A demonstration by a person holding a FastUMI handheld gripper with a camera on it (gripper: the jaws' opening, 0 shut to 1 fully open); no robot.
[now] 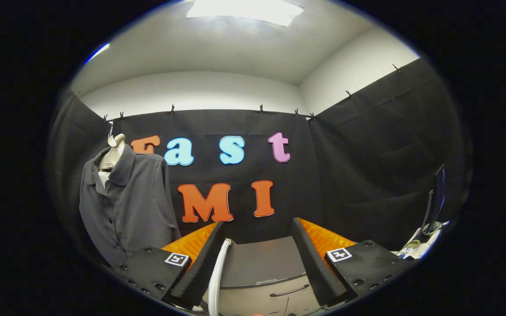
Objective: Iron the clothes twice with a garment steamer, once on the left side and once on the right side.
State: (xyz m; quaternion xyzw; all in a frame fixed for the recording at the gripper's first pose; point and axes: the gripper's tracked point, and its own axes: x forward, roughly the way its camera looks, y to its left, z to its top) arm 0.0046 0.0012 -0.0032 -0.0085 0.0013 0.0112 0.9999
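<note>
Both claw (257, 259) fingers apart, unladen

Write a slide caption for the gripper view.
Open gripper above a grey cabinet, white hose beside one finger, grey shirt on mannequin beyond.

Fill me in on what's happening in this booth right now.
A person holds a gripper with its fingers spread apart, closed on nothing. Between them sits a grey cabinet, and a white hose runs along the inside of one finger. A grey shirt hangs on a mannequin, off to one side beyond the fingers, with nothing touching it.
</note>
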